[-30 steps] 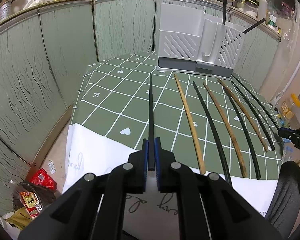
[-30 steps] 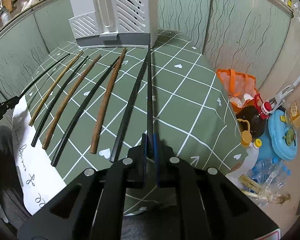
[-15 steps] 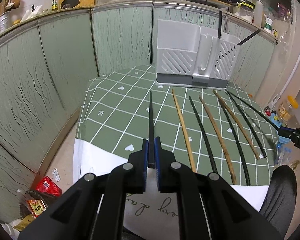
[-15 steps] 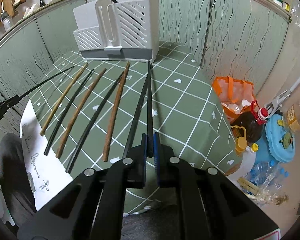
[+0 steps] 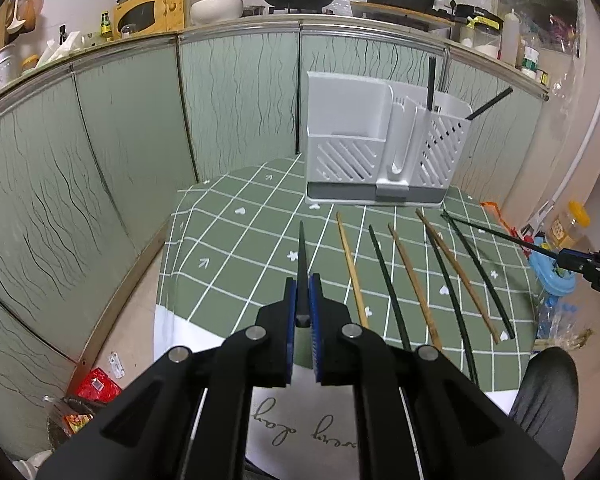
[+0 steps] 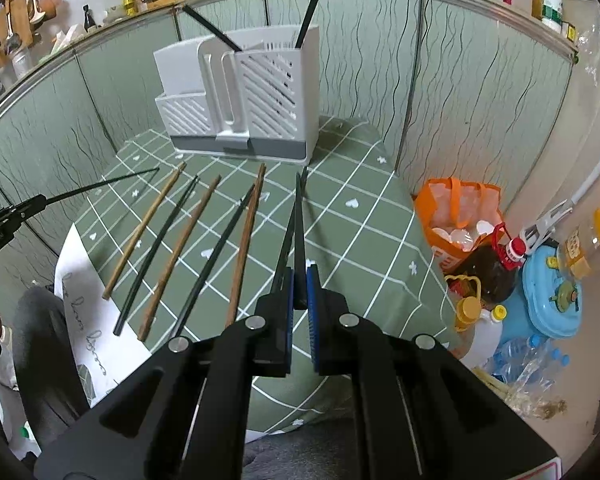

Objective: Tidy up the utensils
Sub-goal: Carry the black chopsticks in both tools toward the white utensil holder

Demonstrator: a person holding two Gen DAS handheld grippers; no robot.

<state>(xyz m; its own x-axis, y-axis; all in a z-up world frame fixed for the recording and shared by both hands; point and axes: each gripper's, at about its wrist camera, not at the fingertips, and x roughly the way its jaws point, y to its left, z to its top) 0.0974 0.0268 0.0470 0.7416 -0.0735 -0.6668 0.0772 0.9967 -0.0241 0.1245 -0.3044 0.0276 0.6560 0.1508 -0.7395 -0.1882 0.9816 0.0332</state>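
1. chopsticks [image 5: 404, 280] lie in a row on the green cloth [image 5: 240, 240], lower right of the left view.
2. white rack [image 5: 380, 152], upper centre, holds two black sticks [image 5: 431, 80] in its right compartment.
3. left gripper [image 5: 302, 300] is clenched on a black chopstick [image 5: 302, 256].
4. right gripper [image 6: 299, 288] is clenched on another black one [image 6: 299, 220].

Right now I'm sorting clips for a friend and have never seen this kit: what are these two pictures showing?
No robot here: a person holds a two-finger clamp in each hand, each with a camera looking along its fingers. One picture is from the left gripper, the other from the right gripper. Each is shut on one black chopstick. On the green checked tablecloth lie six more chopsticks, brown and black, in a row. Behind them stands a white utensil rack with two black chopsticks already in it.
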